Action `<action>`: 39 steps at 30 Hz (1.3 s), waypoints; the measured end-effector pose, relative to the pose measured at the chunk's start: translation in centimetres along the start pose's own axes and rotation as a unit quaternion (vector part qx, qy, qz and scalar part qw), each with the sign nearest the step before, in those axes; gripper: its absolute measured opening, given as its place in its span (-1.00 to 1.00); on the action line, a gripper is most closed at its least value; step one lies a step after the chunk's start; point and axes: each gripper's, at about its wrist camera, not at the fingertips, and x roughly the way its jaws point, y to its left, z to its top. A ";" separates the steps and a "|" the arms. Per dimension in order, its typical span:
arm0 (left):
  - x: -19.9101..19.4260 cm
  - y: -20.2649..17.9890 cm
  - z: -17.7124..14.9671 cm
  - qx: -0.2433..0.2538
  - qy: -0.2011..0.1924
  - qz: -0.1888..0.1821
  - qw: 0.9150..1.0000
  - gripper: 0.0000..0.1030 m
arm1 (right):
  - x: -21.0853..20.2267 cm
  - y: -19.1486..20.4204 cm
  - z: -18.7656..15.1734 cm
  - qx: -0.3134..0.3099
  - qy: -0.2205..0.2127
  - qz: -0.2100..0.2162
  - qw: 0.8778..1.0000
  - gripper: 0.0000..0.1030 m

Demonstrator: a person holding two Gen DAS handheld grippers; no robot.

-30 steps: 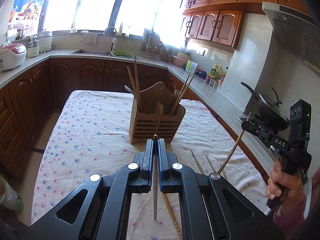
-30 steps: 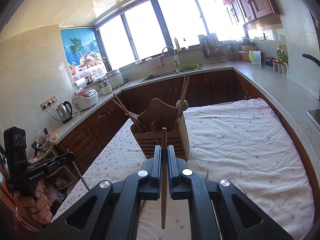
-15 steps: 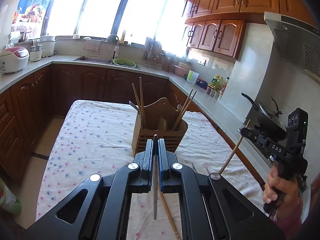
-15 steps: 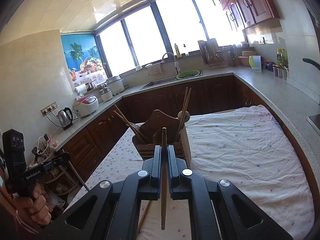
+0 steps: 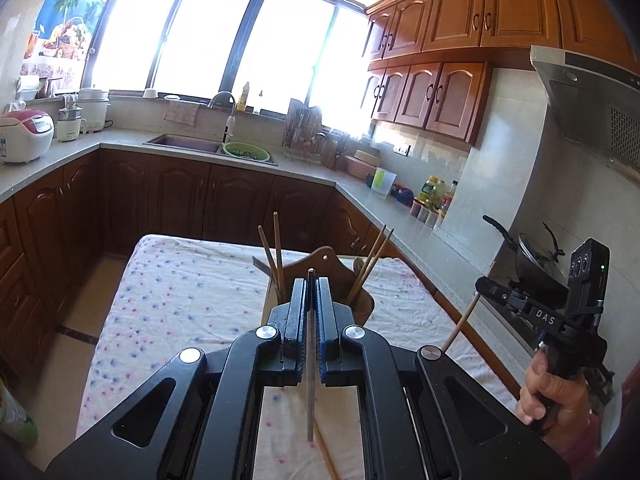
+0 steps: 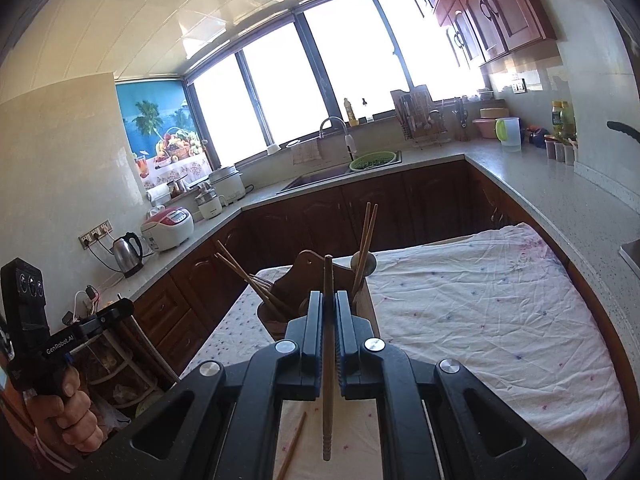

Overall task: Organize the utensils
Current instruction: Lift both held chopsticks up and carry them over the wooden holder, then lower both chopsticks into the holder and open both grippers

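A wooden utensil holder (image 5: 362,306) (image 6: 310,264) stands on the cloth-covered table (image 5: 180,292) (image 6: 480,300), with several chopsticks (image 5: 276,250) (image 6: 366,236) standing in its left and right compartments. My left gripper (image 5: 309,284) is shut on a thin metal chopstick (image 5: 310,392), held upright just in front of the holder. My right gripper (image 6: 329,298) is shut on a wooden chopstick (image 6: 328,380), also upright and close above the holder. The right gripper also shows in the left wrist view (image 5: 486,285), with its chopstick (image 5: 464,320).
A loose wooden chopstick (image 6: 294,444) (image 5: 324,456) lies on the cloth near me. Counters surround the table, with a sink (image 5: 184,145), rice cooker (image 5: 24,134), kettle (image 6: 127,254) and a wok (image 5: 532,258) on the stove at the right.
Both grippers have risen and moved closer to the holder, still holding their chopsticks. The holder sits lower and is partly hidden behind the fingers now.
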 end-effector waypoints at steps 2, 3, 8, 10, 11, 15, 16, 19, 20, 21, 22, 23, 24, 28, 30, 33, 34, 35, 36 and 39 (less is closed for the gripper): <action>0.4 -0.2 1.3 0.004 -0.010 -0.001 1.000 -0.93 | 0.3 -0.1 0.8 0.005 -0.015 -0.002 1.000 -0.89; 0.5 -0.3 2.0 0.006 -0.019 -0.002 1.000 -0.93 | 0.4 -0.2 1.3 0.010 -0.022 0.000 1.000 -0.89; 1.1 -1.0 5.9 0.016 -0.067 0.002 0.998 -0.93 | 2.1 -0.8 4.7 0.028 -0.056 0.001 0.998 -0.89; 1.6 -1.1 7.4 0.017 -0.082 0.006 0.996 -0.93 | 2.7 -0.9 6.1 0.030 -0.073 -0.004 0.997 -0.89; 1.9 -1.2 8.1 0.016 -0.089 0.007 0.996 -0.93 | 3.0 -0.9 6.8 0.032 -0.082 -0.006 0.996 -0.89; 3.9 -0.8 9.4 0.007 -0.108 0.017 0.994 -0.93 | 4.6 -1.2 8.6 0.037 -0.109 -0.018 0.993 -0.89; 4.8 -0.6 9.4 0.002 -0.107 0.019 0.994 -0.93 | 5.2 -1.3 8.7 0.037 -0.110 -0.021 0.993 -0.89; 7.4 0.3 8.5 -0.016 -0.103 0.029 0.994 -0.93 | 6.9 -1.5 8.3 0.036 -0.110 -0.029 0.993 -0.89; 8.2 0.7 7.9 -0.024 -0.101 0.033 0.994 -0.93 | 7.4 -1.5 7.9 0.034 -0.111 -0.033 0.993 -0.89; 8.9 1.1 7.2 -0.033 -0.099 0.037 0.994 -0.93 | 7.9 -1.5 7.4 0.033 -0.112 -0.037 0.992 -0.89; 9.6 1.6 6.5 -0.042 -0.097 0.039 0.994 -0.93 | 8.3 -1.6 6.9 0.032 -0.113 -0.041 0.992 -0.89; 10.3 2.0 5.8 -0.049 -0.093 0.044 0.993 -0.93 | 8.8 -1.7 6.4 0.032 -0.111 -0.046 0.992 -0.89; 10.9 2.3 5.1 -0.054 -0.089 0.050 0.993 -0.93 | 9.2 -1.8 5.8 0.031 -0.110 -0.049 0.992 -0.89; 12.7 3.1 2.3 -0.062 -0.074 0.059 0.994 -0.93 | 10.9 -2.4 3.8 0.036 -0.095 -0.053 0.993 -0.89; 12.6 3.2 1.4 -0.055 -0.089 0.058 0.993 -0.92 | 11.6 -2.6 3.0 0.036 -0.084 -0.052 0.994 -0.89; 13.0 3.1 1.2 -0.043 -0.075 0.065 0.994 -0.93 | 12.5 -2.6 2.3 0.031 -0.069 -0.051 0.996 -0.89; 13.4 3.2 1.1 -0.045 -0.066 0.063 0.995 -0.93 | 12.8 -2.5 2.1 0.031 -0.063 -0.048 0.996 -0.89; 13.8 3.4 0.9 -0.046 -0.059 0.062 0.995 -0.92 | 12.8 -2.4 2.0 0.027 -0.066 -0.052 0.996 -0.89; 14.2 3.5 0.7 -0.046 -0.052 0.057 0.996 -0.92 | 12.8 -2.3 2.1 0.023 -0.065 -0.055 0.996 -0.89; 14.8 3.3 0.2 -0.039 -0.039 0.056 0.997 -0.93 | 12.9 -2.3 2.4 0.024 -0.056 -0.053 0.997 -0.89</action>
